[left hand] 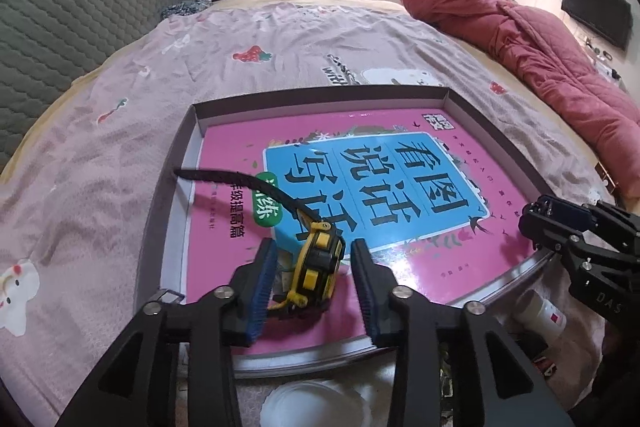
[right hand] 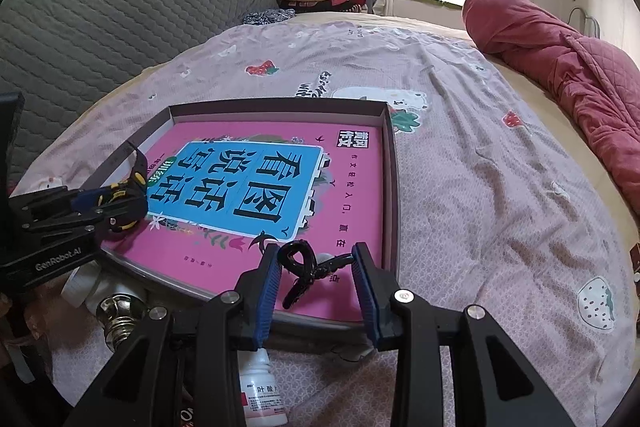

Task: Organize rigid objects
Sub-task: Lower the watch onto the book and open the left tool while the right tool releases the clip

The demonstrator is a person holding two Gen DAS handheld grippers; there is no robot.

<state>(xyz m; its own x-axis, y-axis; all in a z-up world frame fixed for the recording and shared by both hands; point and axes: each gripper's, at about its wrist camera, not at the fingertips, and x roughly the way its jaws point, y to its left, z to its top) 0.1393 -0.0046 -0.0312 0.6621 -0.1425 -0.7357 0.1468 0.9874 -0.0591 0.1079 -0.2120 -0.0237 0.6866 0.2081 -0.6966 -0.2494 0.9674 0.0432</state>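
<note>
I have the shallow box (left hand: 472, 131) on the bedsheet (left hand: 120, 131), filling the middle of both views, with the pink workbook (left hand: 440, 267) lying flat across its floor. That glossy cover is my main worry: anything I set on it may skate towards the low rim.

In the lower centre of the left view, my left gripper (left hand: 314, 281) stands with its jaws apart, the yellow tape measure (left hand: 316, 267) resting on the book between the pads, neither clearly pressing it. Its black strap (left hand: 240, 183) trails over the box's left wall and could snag when I back out.

Lower centre of the right view, my right gripper (right hand: 316, 281) straddles a black clip (right hand: 304, 271); the clip's ends sit near both pads, but I cannot tell whether they grip it. If they do not, lifting would leave it behind.

The white pill bottle (right hand: 260, 395) lies outside the box at the bottom edge.
</note>
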